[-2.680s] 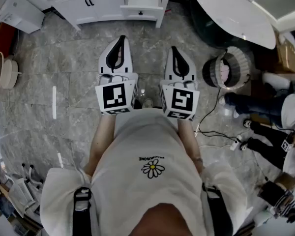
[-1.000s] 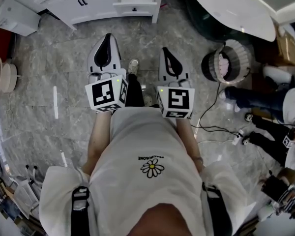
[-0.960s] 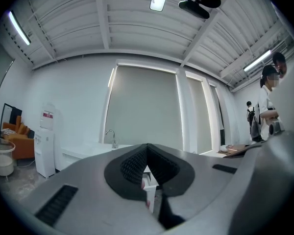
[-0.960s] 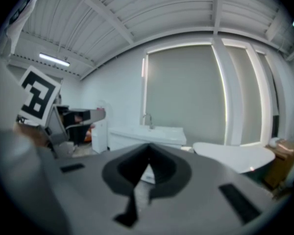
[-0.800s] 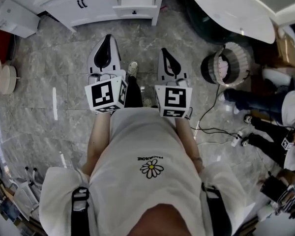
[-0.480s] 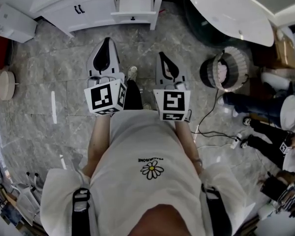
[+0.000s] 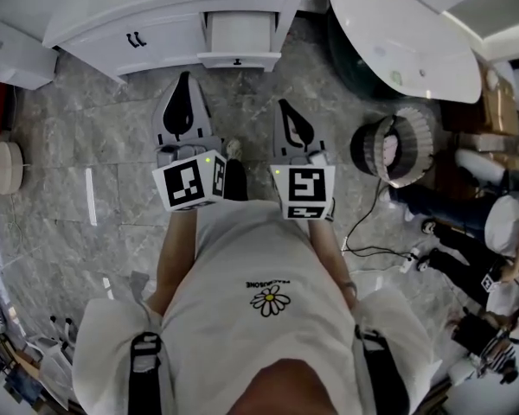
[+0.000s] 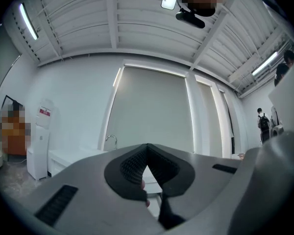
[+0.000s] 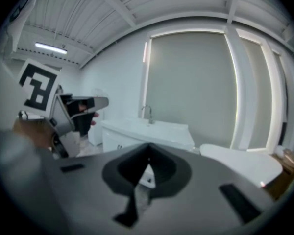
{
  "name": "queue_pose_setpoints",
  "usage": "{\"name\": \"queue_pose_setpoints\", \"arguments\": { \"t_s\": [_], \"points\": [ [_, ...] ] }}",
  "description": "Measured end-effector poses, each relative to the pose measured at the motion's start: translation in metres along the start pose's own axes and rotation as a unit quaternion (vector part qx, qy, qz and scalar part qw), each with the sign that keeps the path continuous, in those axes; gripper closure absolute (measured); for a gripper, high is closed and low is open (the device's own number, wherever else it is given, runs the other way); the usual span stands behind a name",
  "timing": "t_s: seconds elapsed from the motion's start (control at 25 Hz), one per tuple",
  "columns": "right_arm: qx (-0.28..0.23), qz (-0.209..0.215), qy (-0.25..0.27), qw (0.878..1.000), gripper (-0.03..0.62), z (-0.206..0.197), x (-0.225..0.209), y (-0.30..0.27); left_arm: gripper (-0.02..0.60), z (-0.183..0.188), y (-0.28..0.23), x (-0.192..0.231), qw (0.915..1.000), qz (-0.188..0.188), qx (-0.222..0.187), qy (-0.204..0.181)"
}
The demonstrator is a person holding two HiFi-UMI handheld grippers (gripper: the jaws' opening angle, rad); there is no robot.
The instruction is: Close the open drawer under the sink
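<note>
My two grippers, left gripper (image 7: 184,80) and right gripper (image 7: 286,107), both have fingers closed on nothing. One open drawer (image 7: 235,35) juts from the sink cabinet's (image 7: 95,26) right end, just ahead; two black handles (image 7: 136,38) sit left of it.

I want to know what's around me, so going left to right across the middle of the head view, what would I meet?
Bowl → left tool → right tool → round basket.
</note>
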State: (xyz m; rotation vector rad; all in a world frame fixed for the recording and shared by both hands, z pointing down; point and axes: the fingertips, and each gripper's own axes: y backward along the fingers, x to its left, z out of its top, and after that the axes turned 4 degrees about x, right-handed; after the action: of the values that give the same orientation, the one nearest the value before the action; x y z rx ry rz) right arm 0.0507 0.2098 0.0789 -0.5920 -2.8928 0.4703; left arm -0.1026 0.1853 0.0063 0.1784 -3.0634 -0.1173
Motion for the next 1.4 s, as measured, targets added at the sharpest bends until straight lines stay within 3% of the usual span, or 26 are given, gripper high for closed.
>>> {"name": "queue_pose_setpoints", "arguments": {
  "t_s": [0.24,0.56,0.8,0.96,1.4],
  "points": [
    [-0.014,-0.027,0.010,0.999,0.566,0.040,-0.005,-0.059,0.565,0.005,-0.065,0.028,0.9997,-0.012,0.002,-0.020],
    [-0.022,-0.062,-0.010,0.998,0.565,0.060,-0.016,-0.100,0.565,0.001,-0.118,0.051,0.9991,-0.039,0.012,-0.010],
    [-0.026,-0.062,-0.045,0.997,0.565,0.055,-0.022,-0.110,0.565,-0.013,-0.129,0.058,0.9989,-0.038,0.026,-0.007],
    [-0.043,-0.038,-0.063,0.996,0.565,0.066,-0.027,-0.113,0.565,-0.008,-0.134,0.049,0.9987,-0.041,0.026,-0.016],
    [-0.056,-0.056,-0.074,0.994,0.565,0.066,-0.063,-0.114,0.565,-0.015,-0.143,0.024,0.9983,-0.045,0.036,-0.004]
  ]
}}
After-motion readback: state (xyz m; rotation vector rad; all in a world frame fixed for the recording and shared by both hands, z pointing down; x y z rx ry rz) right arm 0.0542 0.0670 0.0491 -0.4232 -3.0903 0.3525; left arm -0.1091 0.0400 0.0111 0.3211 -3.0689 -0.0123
